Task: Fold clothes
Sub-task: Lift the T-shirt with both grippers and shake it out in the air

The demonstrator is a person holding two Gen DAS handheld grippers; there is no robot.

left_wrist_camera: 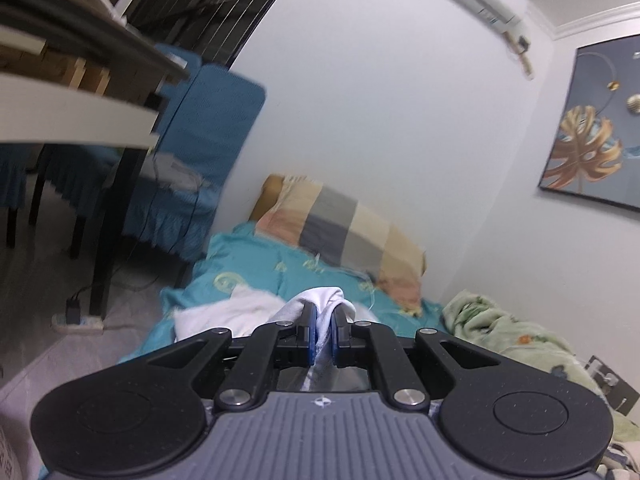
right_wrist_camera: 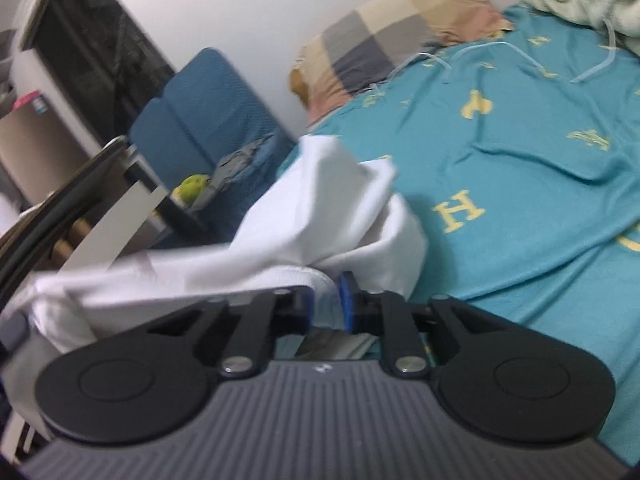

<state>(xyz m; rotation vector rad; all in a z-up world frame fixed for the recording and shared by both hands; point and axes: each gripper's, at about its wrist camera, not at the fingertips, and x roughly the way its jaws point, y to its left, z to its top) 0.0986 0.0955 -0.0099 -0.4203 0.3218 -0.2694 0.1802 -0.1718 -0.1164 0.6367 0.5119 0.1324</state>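
So both grippers have the white garment (right_wrist_camera: 320,216) pinched: the left gripper (left_wrist_camera: 323,320) is clamped nearly shut on a bunched fold, and the right gripper (right_wrist_camera: 326,300) has its fingers closed tight on a hem. The cloth hangs between them over the teal bedsheet (right_wrist_camera: 520,184), with the checked pillow (right_wrist_camera: 400,28) near the wall

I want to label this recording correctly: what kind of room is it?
Most likely a bedroom at home: a bed with a teal sheet, a checked pillow, and a framed picture on the wall.
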